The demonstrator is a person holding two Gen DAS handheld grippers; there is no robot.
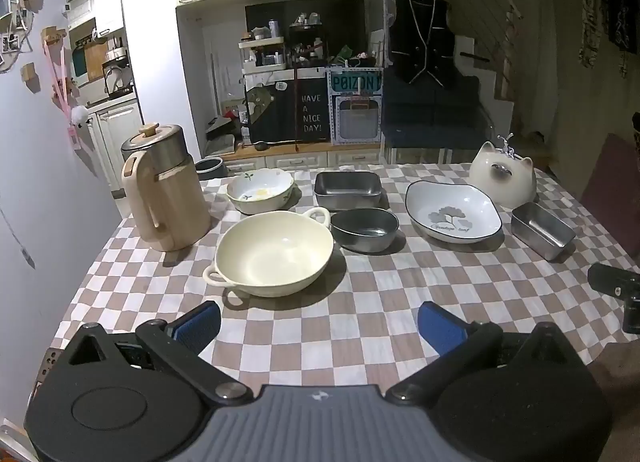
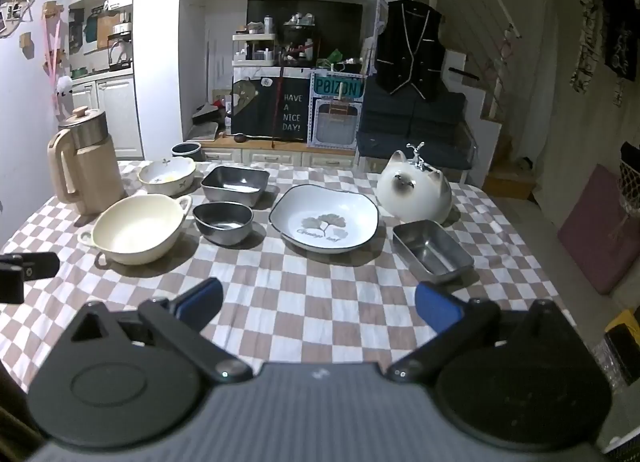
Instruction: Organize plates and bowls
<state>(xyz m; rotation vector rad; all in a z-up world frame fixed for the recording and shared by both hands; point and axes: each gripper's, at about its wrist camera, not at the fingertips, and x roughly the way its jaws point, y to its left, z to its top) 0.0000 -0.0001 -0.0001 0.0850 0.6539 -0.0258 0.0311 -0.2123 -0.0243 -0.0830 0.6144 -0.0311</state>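
Left tongs [image 1: 318,326] apart, cream bowl [image 1: 276,254] just beyond, right tongs [image 2: 318,304] apart, leaf plate [image 2: 324,218] ahead.

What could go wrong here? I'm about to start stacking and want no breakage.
The cream bowl and dark metal bowl sit almost touching, so gripping one may knock the other. The small metal tin lies near the table's right edge and could be pushed off. The cat figurine stands right behind the leaf plate; lifting that plate might bump it.

Two-handled bowl [image 1: 275,253] left of oval bowl [image 1: 365,229], kettle [image 1: 164,190] further left
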